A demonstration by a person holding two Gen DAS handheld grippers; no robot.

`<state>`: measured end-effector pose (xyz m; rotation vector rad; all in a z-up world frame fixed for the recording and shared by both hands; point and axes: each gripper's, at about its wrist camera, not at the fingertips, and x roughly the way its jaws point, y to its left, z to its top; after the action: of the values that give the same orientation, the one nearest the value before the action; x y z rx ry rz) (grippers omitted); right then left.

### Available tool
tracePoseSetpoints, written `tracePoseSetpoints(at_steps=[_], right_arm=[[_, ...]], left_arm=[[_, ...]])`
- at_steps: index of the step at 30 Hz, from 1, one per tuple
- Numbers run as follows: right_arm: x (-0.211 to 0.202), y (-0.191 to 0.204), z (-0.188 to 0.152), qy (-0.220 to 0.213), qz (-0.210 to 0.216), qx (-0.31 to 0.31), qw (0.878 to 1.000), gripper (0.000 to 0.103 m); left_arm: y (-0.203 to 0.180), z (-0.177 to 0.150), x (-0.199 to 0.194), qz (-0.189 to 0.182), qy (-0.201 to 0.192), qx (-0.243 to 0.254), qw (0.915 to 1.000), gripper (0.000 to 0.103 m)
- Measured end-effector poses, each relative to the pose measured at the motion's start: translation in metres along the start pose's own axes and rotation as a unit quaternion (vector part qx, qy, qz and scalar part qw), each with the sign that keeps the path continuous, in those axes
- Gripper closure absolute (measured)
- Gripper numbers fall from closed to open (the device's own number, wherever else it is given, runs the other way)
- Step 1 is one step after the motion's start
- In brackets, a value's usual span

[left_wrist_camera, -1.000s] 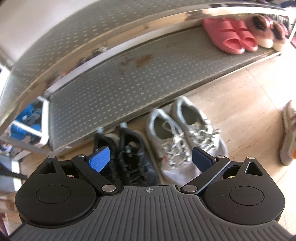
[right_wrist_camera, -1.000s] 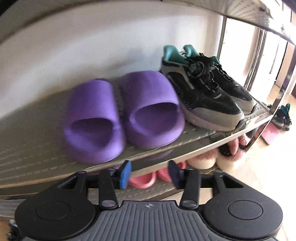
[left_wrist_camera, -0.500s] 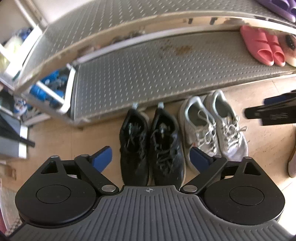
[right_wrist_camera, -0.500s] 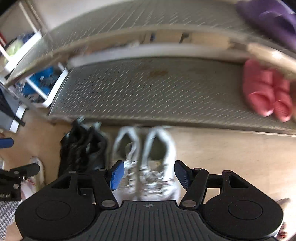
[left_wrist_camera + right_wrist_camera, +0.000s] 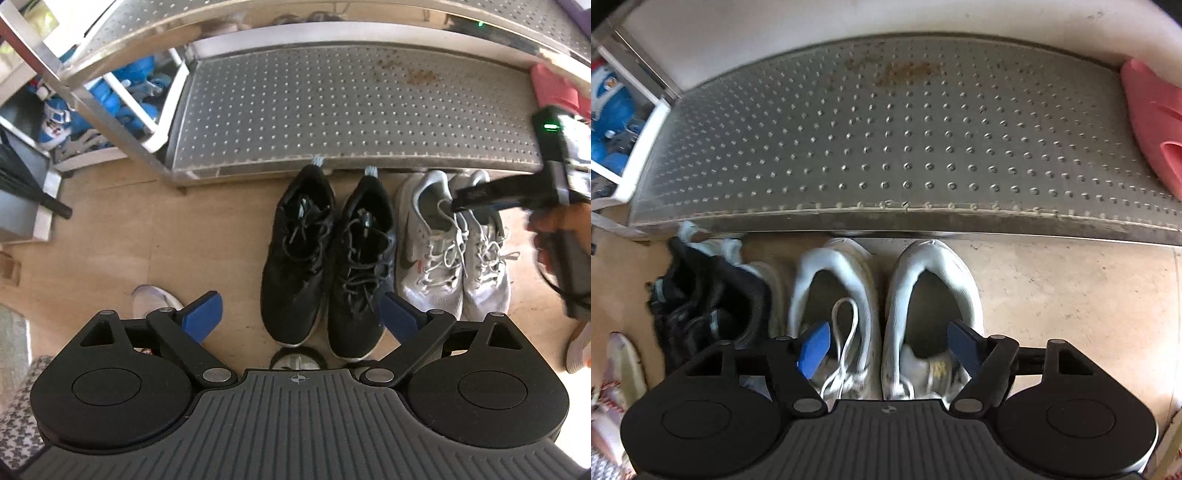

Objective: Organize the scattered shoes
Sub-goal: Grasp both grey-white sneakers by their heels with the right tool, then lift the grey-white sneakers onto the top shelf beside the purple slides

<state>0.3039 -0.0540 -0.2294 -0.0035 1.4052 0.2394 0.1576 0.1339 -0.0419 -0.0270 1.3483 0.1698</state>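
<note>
hovering nearest the lens, the left gripper (image 5: 301, 314) stands released, its blue pads spread wide either side of the toes of the black sneakers (image 5: 327, 258), touching neither. the right gripper (image 5: 888, 347) is likewise released, one pad over each mouth of the white sneakers (image 5: 886, 314), nothing clenched between them; from the left wrist view its fingers reach in from 3 o'clock over the same pair (image 5: 452, 243).

both pairs lie on the floor (image 5: 1052, 295), each shoe side by side with its mate, heels just at the front lip of the lower shelf (image 5: 886, 147). the black pair sits at 9 o'clock of the white pair, close beside it. one pale shoe (image 5: 624, 365) lies apart at 8 o'clock in the right wrist view.

farther off, the shelf is bare across its middle, a rust-coloured stain toward its back; pink slippers (image 5: 1152, 122) occupy its 2 o'clock end.

judgement: each gripper is lined up on a pair, consistent with a pick-up toward the bare shelf, though a set-down just made would look the same. a grasp would call for pinching the two inner collars together and clearing the shelf lip.
</note>
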Motion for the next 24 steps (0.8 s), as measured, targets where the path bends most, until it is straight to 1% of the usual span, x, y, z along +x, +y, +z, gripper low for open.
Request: tracePoseSetpoints(at_steps=[2,3,5,6,8,9,10,11,12,15,19,21,22,23,24], right_arm=[[0.019,0.003,0.004,0.007,-0.011,0.005,1.0,0.029],[0.023,0.004,0.004,0.007,-0.013,0.007,1.0,0.032],[0.034,0.007,0.004,0.003,-0.019,0.011,1.0,0.034],[0.039,0.008,0.004,0.0,-0.022,0.012,1.0,0.039],[0.041,0.013,-0.001,-0.02,-0.034,0.001,0.999,0.059],[0.037,0.015,-0.004,-0.027,-0.027,-0.002,0.999,0.069],[0.033,0.017,-0.007,-0.034,-0.022,-0.004,0.999,0.073],[0.025,0.02,-0.013,-0.043,-0.022,-0.008,0.999,0.075],[0.015,0.022,-0.018,-0.052,-0.022,-0.011,0.998,0.076],[-0.036,0.015,-0.042,-0.091,0.0,-0.014,0.996,0.078],[-0.105,0.007,-0.074,-0.142,0.029,-0.017,0.989,0.079],[-0.142,0.003,-0.085,-0.174,0.037,-0.021,0.984,0.079],[-0.16,0.003,-0.088,-0.189,0.036,-0.026,0.981,0.079],[-0.188,0.001,-0.091,-0.209,0.035,-0.032,0.977,0.079],[-0.205,-0.002,-0.092,-0.22,0.036,-0.033,0.974,0.079]], left_arm=[[0.0,0.0,-0.001,-0.003,0.0,0.001,1.0,0.007],[-0.001,0.001,-0.001,-0.003,-0.001,0.001,1.0,0.007],[-0.002,0.003,-0.001,0.0,-0.003,0.0,1.0,0.007],[-0.002,0.005,-0.001,0.0,-0.005,0.001,1.0,0.007],[-0.003,0.008,-0.002,0.001,-0.009,0.004,1.0,0.007],[-0.004,0.009,-0.002,0.002,-0.012,0.005,0.9999,0.007],[-0.004,0.01,-0.003,0.002,-0.015,0.005,0.9999,0.007],[-0.005,0.011,-0.005,0.003,-0.019,0.006,0.9998,0.007],[-0.005,0.012,-0.006,0.003,-0.023,0.006,0.9997,0.007],[-0.009,0.012,-0.01,0.004,-0.032,0.009,0.9994,0.007],[-0.022,0.011,-0.017,0.003,-0.049,0.021,0.9986,0.007],[-0.031,0.011,-0.024,0.003,-0.069,0.027,0.9973,0.007],[-0.034,0.011,-0.027,0.002,-0.077,0.03,0.9966,0.007],[-0.039,0.011,-0.031,0.001,-0.087,0.033,0.9956,0.007],[-0.044,0.011,-0.035,0.0,-0.098,0.038,0.9944,0.007]])
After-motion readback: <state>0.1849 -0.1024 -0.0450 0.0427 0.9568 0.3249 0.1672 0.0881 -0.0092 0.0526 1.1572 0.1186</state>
